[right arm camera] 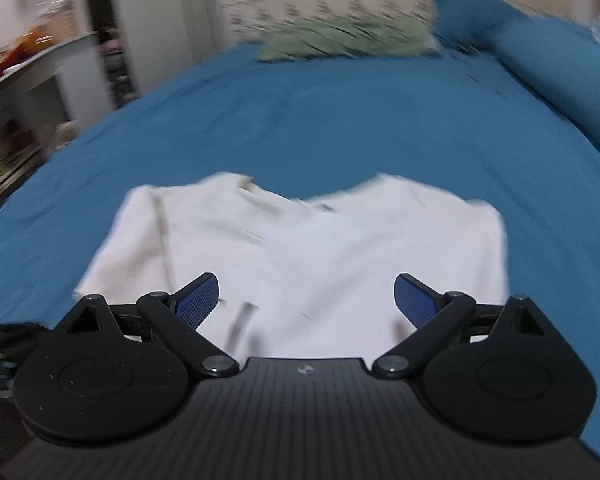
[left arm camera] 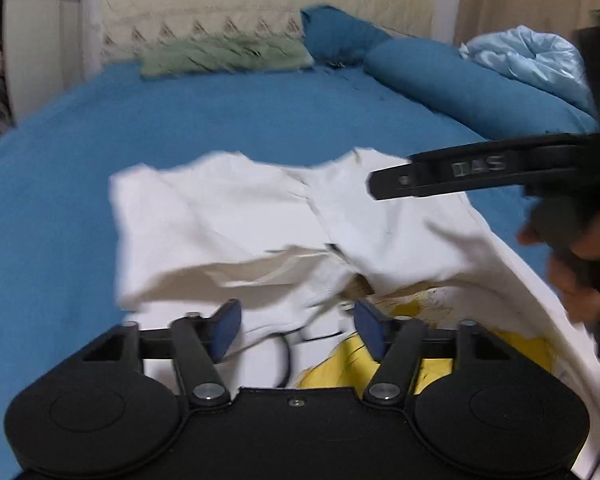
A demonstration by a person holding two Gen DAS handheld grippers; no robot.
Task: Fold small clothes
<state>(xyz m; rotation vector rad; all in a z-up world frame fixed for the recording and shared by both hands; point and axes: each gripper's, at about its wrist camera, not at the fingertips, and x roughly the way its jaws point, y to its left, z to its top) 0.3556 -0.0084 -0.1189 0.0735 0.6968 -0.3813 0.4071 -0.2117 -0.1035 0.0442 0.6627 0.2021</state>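
Observation:
A small white T-shirt with a yellow print lies partly folded on the blue bed sheet. My left gripper is open just above the shirt's near part, touching nothing. The right gripper's black finger reaches in from the right above the shirt, held by a hand. In the right wrist view the shirt lies spread with its plain side up, and my right gripper is open and empty above its near edge.
A green pillow, blue pillows and a light blue quilt lie at the head of the bed against a cream headboard. A shelf with clutter stands left of the bed.

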